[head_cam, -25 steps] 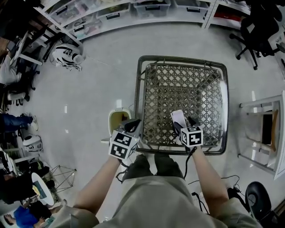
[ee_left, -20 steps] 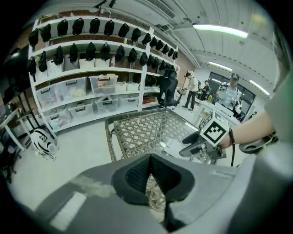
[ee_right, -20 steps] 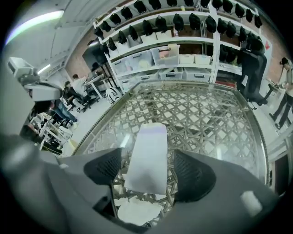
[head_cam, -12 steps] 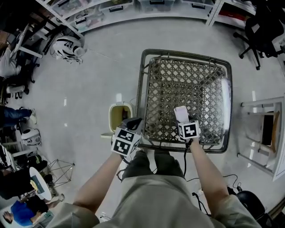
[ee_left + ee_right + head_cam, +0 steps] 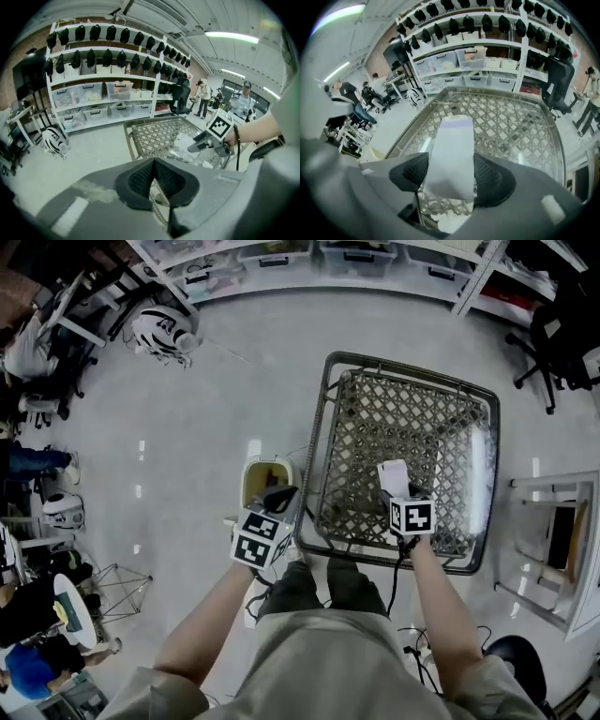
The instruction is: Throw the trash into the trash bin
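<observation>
A white carton (image 5: 393, 475) with a pale purple band sits between the pads of my right gripper (image 5: 396, 486) over the near part of the wire-lattice table (image 5: 328, 427). In the right gripper view the carton (image 5: 452, 154) fills the gap of the right gripper (image 5: 451, 176); its jaws have just been closing and both pads touch the carton's sides. The left gripper (image 5: 281, 495) hangs off the table's left edge, just short of the small yellowish trash bin (image 5: 265, 479) on the floor. In its own view the left gripper (image 5: 153, 180) is shut with nothing in it.
White shelving with storage boxes (image 5: 281, 259) runs along the far wall. A striped helmet-like object (image 5: 164, 334) lies on the floor at far left. An office chair (image 5: 562, 334) and a frame rack (image 5: 562, 540) stand to the right. People sit at the left edge.
The right jaws have narrowed onto the carton. Both hands have shifted a little, and the left gripper now sits closer to the bin's near rim.
</observation>
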{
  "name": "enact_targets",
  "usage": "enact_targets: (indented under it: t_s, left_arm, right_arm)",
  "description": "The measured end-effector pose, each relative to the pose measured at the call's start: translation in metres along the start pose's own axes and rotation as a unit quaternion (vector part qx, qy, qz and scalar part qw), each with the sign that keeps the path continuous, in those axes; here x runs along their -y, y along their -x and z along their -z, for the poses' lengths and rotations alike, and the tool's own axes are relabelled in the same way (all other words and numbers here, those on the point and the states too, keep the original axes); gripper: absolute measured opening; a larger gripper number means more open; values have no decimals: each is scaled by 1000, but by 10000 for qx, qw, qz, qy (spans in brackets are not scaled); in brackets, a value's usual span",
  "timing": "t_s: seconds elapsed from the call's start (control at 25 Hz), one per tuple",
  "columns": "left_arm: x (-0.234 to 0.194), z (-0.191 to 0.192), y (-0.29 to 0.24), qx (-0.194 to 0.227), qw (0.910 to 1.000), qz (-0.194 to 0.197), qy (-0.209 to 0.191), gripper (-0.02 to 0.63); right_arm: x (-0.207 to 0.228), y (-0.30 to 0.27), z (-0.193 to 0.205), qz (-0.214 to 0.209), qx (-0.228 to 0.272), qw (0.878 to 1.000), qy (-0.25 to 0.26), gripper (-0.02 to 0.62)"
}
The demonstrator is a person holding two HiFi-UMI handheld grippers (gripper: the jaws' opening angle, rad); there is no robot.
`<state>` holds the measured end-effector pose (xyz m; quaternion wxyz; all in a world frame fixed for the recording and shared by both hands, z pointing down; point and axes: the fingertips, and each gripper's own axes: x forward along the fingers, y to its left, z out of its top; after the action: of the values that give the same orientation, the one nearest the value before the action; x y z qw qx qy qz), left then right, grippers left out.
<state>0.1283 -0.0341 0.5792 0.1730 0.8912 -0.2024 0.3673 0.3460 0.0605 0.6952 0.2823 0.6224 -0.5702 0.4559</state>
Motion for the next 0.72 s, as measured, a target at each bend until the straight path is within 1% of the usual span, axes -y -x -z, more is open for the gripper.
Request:
enact_targets:
  t_s: [0.16, 0.36, 0.56, 0.72]
  left_arm:
    - [-31, -9, 26, 204, 9994, -286, 60, 2]
    - [-77, -7, 70, 377, 9968, -667, 225, 2]
    - [-119, 11, 108, 440, 9931, -1010, 399, 2]
    - [-147, 35, 126, 421, 9904, -1177, 588, 2]
  right_arm:
    - [-30, 15, -44, -170, 374, 9988, 268, 305]
    - [-90, 26, -88, -483, 650, 9947, 629, 305]
    - [-160, 20, -116, -842, 715, 9864, 1215, 305]
    - [-212, 3, -123, -1089, 633, 9799, 1546, 305]
